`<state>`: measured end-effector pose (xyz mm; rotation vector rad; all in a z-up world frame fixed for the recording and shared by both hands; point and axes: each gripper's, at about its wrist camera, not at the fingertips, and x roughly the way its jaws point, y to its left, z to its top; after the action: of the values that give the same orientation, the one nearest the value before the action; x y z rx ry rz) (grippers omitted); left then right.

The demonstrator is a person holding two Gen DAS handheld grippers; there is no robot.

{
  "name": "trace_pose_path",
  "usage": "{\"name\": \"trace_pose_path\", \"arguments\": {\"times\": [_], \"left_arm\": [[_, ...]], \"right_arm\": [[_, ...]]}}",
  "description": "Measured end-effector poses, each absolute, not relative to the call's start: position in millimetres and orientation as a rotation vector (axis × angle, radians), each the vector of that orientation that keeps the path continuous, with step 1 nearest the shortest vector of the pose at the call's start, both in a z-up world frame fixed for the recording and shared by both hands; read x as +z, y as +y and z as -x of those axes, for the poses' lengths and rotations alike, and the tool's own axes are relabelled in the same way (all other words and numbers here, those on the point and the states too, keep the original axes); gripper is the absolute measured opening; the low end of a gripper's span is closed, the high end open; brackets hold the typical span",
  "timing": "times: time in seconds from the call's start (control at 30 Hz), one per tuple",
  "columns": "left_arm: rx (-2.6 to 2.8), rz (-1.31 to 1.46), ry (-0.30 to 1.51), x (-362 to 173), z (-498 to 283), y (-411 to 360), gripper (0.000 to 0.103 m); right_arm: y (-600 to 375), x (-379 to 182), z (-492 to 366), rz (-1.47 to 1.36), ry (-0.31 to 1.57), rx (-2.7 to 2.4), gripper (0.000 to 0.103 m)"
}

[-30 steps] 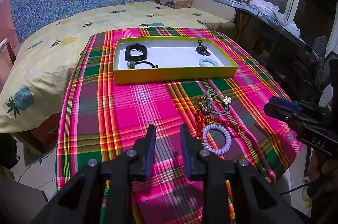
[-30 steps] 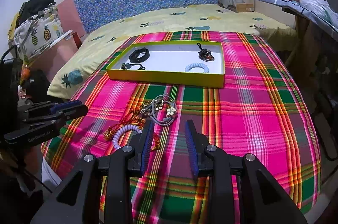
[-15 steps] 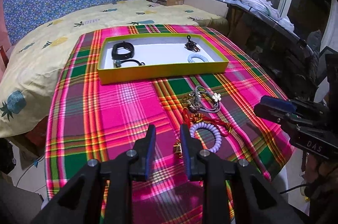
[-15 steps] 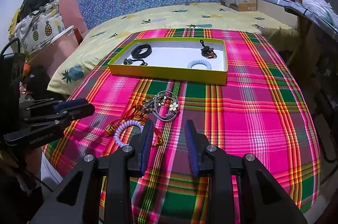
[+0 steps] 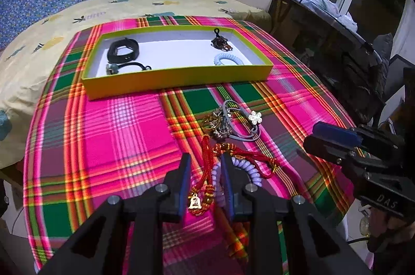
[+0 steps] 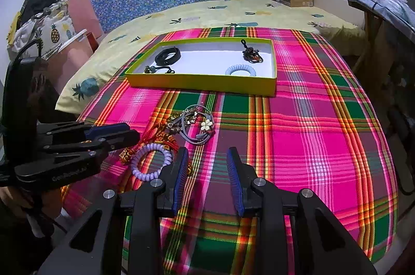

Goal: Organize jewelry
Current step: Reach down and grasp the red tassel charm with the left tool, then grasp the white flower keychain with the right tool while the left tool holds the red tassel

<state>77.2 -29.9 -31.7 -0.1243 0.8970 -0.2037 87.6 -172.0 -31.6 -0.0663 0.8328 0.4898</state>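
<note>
My left claw (image 5: 205, 180), parted and gripping nothing, straddles the red cord (image 5: 206, 158) beside the lilac coil (image 5: 249, 171); closing may drag both.

The plaid cloth (image 5: 116, 135) looks woven and matt; the tray (image 5: 179, 76) smooth card; the coil (image 6: 151, 161) glossy plastic; the charm (image 5: 195, 202) shiny metal.

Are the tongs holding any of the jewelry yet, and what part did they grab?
Nothing is held yet. The left tongs are open around the red cord charm and purple coil band, not pinching. The right tongs are open over bare cloth.
</note>
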Motion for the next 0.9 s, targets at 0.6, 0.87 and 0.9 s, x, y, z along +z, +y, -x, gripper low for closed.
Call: {"name": "trace_pose_path", "arguments": {"times": [0.6,0.87,0.9], "left_arm": [[-0.168,0.092,0.887,-38,-83,-22,0.006],[-0.125,0.14,0.86,-32,-77,1,0.006],[-0.122,0.146,0.858,-32,-77,4,0.006]], "right_arm": [[-164,-44,-111,0.063,0.865,0.496,0.031],[-148,-51,-130,0.085,0.878,0.51,0.031],[-147,-53,-133,0.087,0.88,0.51,0.031]]}}
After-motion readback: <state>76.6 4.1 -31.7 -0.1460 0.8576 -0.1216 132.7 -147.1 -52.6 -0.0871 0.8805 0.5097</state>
